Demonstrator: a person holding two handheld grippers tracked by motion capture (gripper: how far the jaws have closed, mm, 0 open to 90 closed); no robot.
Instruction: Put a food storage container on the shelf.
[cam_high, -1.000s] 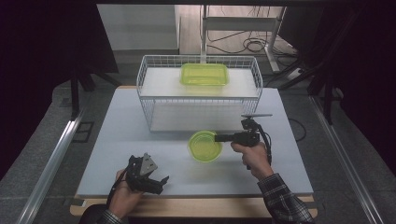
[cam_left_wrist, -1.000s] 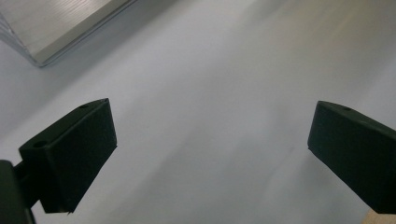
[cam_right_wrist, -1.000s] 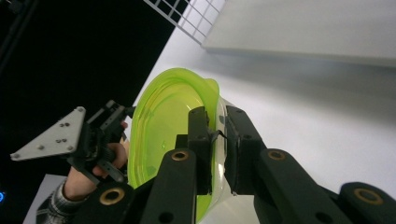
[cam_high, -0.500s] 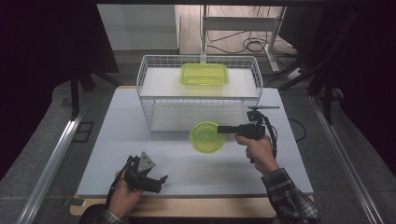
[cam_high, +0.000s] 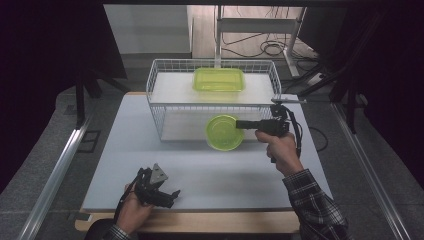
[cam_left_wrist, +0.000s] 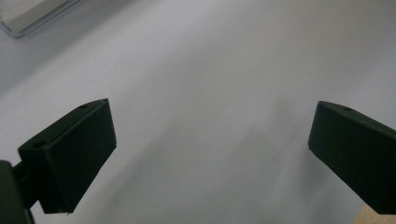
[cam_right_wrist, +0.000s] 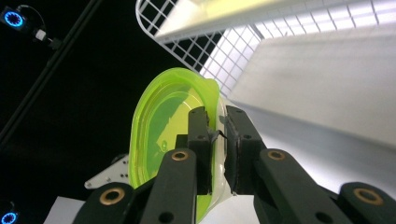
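Green bowl (cam_right_wrist: 159, 135) rim pinched in nearly closed right claw (cam_right_wrist: 218, 140)

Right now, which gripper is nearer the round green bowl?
Right. The right gripper is shut on the round green bowl's rim; the left gripper sits open at the table's near edge.

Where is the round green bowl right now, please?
In the high view, the bowl hangs right of centre, held by the right gripper, just before the wire basket.

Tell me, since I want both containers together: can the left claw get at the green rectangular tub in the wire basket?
Probably not as things stand. The left claw rests open at the table's near edge, while the tub sits behind the basket's tall wire wall.
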